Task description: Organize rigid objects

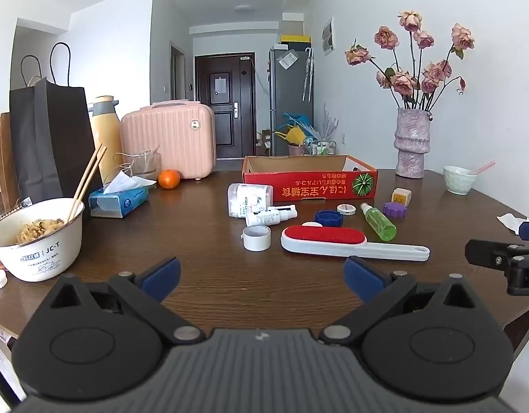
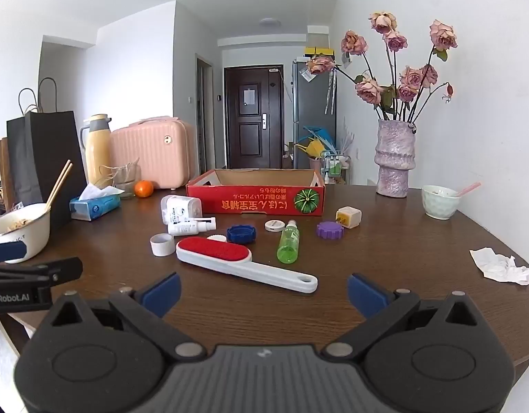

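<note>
A red cardboard box (image 1: 309, 186) (image 2: 256, 201) stands open at the middle of the brown table. In front of it lie a red-and-white lint brush (image 1: 350, 242) (image 2: 242, 263), a green spray bottle (image 1: 378, 222) (image 2: 288, 242), a white tape roll (image 1: 256, 237) (image 2: 162, 243), a white spray bottle (image 1: 269, 216) (image 2: 190, 226), a clear white jar (image 1: 249, 199) (image 2: 181, 207), a blue lid (image 1: 328, 218) (image 2: 241, 233), a purple lid (image 1: 394, 210) (image 2: 330, 230), a small white tin (image 1: 346, 209) (image 2: 274, 225) and a yellow-white plug (image 1: 401, 196) (image 2: 348, 216). My left gripper (image 1: 262, 280) and right gripper (image 2: 262, 292) are open and empty, near the table's front edge.
A noodle bowl with chopsticks (image 1: 37, 237), a tissue pack (image 1: 118, 199), an orange (image 1: 169, 179), a black paper bag (image 1: 51, 137) and a pink case (image 1: 168, 139) stand at the left. A vase of roses (image 2: 395, 155), a small bowl (image 2: 440, 201) and crumpled paper (image 2: 500, 265) are at the right.
</note>
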Demonstrator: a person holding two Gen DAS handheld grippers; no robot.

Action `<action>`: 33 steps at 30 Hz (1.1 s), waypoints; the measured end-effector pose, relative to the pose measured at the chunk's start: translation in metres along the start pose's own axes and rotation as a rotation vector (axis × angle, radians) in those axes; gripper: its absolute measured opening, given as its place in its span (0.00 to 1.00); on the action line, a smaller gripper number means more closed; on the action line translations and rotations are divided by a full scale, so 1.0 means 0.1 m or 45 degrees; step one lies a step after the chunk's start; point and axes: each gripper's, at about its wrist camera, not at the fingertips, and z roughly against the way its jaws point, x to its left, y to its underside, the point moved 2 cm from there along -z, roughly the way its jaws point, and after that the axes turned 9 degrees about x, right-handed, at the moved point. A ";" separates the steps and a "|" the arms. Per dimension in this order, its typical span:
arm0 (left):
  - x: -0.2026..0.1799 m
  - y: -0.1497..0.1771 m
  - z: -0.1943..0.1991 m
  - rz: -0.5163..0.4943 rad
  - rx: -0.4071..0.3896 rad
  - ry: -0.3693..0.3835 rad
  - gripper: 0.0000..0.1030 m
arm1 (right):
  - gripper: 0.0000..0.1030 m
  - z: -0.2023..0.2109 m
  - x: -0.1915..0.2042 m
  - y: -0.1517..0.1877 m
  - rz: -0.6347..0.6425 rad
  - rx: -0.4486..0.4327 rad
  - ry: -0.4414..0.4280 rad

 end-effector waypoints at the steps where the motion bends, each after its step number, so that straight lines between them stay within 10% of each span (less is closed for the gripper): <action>1: 0.00 0.00 0.00 0.002 -0.007 0.000 1.00 | 1.00 0.00 0.00 0.01 0.000 -0.003 0.000; 33: 0.05 -0.02 0.04 0.016 0.009 0.002 1.00 | 1.00 0.02 0.09 0.00 0.037 -0.005 0.011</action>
